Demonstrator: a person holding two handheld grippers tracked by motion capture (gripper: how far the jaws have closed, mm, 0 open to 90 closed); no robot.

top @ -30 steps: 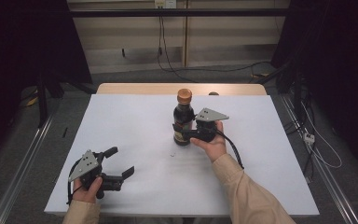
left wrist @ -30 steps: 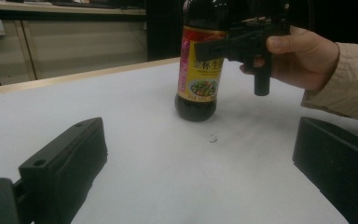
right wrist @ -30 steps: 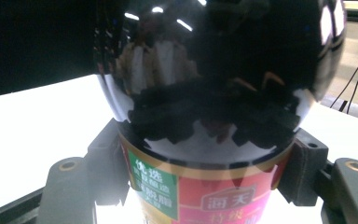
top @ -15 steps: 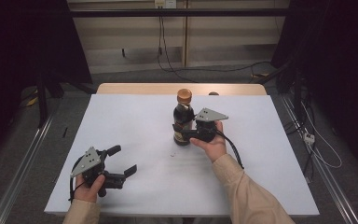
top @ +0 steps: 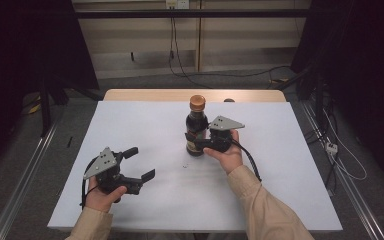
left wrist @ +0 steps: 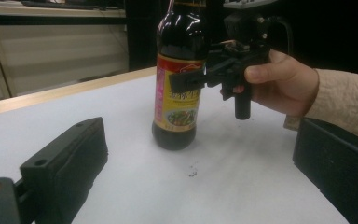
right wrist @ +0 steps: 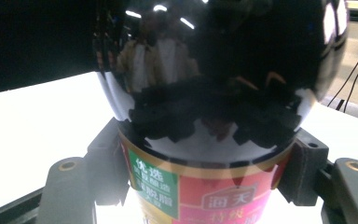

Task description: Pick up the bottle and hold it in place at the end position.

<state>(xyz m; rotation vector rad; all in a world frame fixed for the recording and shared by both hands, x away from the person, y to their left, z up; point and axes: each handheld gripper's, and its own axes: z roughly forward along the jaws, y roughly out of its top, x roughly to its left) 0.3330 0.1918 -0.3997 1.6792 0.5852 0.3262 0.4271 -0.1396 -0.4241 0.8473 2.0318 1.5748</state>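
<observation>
Your right gripper (top: 196, 142) has its fingers (right wrist: 105, 163) clamped on the dark glass sauce bottle with the orange-brown cap and red, green and yellow label (top: 196, 127). In the right gripper view the pads press against both sides of the bottle at the label's upper edge, just under the bulging shoulder. The bottle stands upright on the white-covered worktop (top: 280, 165), a little past the middle, toward the far edge. In the left gripper view its base sits flat on the white surface, and your right hand (left wrist: 279, 81) holds the gripper level against the label.

Your left gripper (top: 139, 165) sits near the worktop's front left, well apart from the bottle. Its fingers (left wrist: 67, 156) stand wide open with nothing between them. In the left gripper view they frame the bottle from a distance, pointing toward it. Your left hand (top: 102, 192) grips the tool body from behind, with the grey three-cornered plate on top.

A few small dark specks (top: 185, 165) lie on the white surface just in front of the bottle. A strip of bare wooden edge (top: 155, 95) shows along the far side of the worktop.
</observation>
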